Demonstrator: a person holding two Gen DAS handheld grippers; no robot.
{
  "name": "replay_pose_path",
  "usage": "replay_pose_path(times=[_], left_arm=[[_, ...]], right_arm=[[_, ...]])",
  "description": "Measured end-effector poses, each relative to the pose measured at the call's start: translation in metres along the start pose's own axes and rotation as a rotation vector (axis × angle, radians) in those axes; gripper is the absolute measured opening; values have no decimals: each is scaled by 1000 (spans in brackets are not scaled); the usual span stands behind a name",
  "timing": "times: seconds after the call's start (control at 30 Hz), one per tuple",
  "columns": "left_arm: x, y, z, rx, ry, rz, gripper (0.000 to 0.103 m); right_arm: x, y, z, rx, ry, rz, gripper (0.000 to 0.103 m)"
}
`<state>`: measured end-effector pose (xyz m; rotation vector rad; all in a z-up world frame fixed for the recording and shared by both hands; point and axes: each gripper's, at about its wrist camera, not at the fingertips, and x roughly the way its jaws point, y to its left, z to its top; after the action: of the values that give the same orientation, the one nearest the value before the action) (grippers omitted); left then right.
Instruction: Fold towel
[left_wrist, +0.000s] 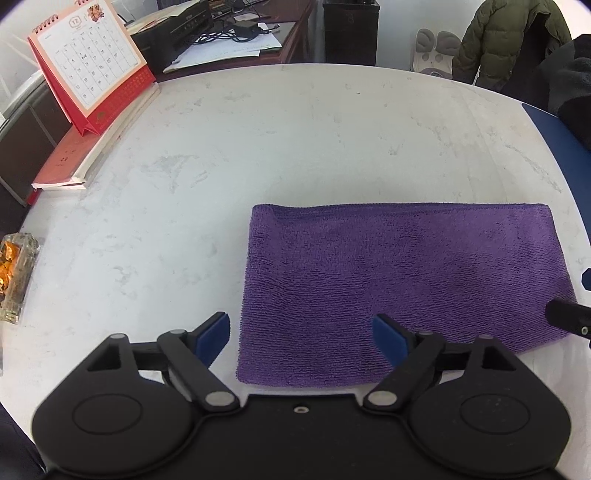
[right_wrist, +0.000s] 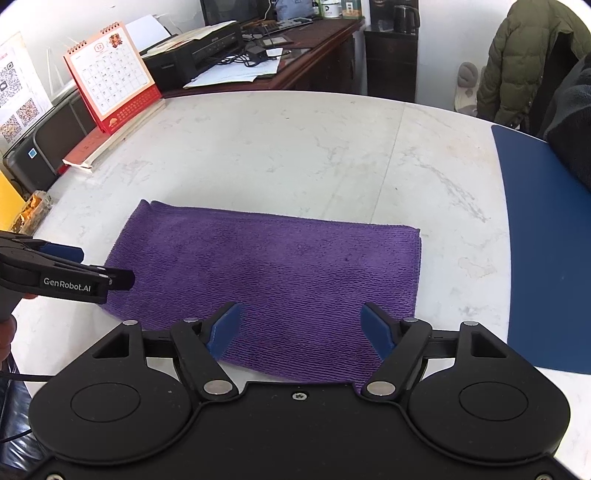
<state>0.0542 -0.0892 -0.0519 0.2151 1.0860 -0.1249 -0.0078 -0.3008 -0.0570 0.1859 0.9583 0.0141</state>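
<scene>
The purple towel (left_wrist: 402, 291) lies flat on the white marbled worktop (left_wrist: 258, 155), folded into a rectangle with its long sides running across the view. The folded edge lies on the far side; the near edge faces both tools.

Left tool (left_wrist: 301, 338): the jaws stand wide apart, with nothing gripped. The left blue pad (left_wrist: 212, 339) sits over bare worktop just beside the towel's left edge. The right blue pad (left_wrist: 389, 341) sits over the towel's near left part. Whether the pads touch the cloth cannot be told.

Right tool (right_wrist: 301, 328): the jaws stand wide apart, with nothing gripped. Both blue pads (right_wrist: 225, 330) sit over the near part of the towel (right_wrist: 280, 280), towards its right half. In the right wrist view the left tool (right_wrist: 79, 266) enters from the left, at the towel's left edge.

Surroundings: a red desk calendar (left_wrist: 90, 68) stands on a stack of books (left_wrist: 81, 155) at the far left of the worktop. A blue mat (right_wrist: 550, 251) lies on the worktop, well to the right of the towel. A clear box with orange contents (left_wrist: 14, 273) sits at the left edge. A green padded jacket (right_wrist: 524, 59) hangs behind the worktop on the right.
</scene>
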Motion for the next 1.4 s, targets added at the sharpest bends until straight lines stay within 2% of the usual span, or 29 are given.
replay_pose_path(times=[0.97, 1.2, 1.4], left_arm=[[-12, -1, 5, -15, -5, 7, 84], [-17, 8, 5, -107, -28, -55, 85], [-21, 8, 3, -117, -56, -71, 86]], right_arm=[[0, 5, 2, -23, 2, -1, 77], [0, 5, 1, -24, 5, 0, 77], [-1, 6, -1, -22, 9, -4, 79]])
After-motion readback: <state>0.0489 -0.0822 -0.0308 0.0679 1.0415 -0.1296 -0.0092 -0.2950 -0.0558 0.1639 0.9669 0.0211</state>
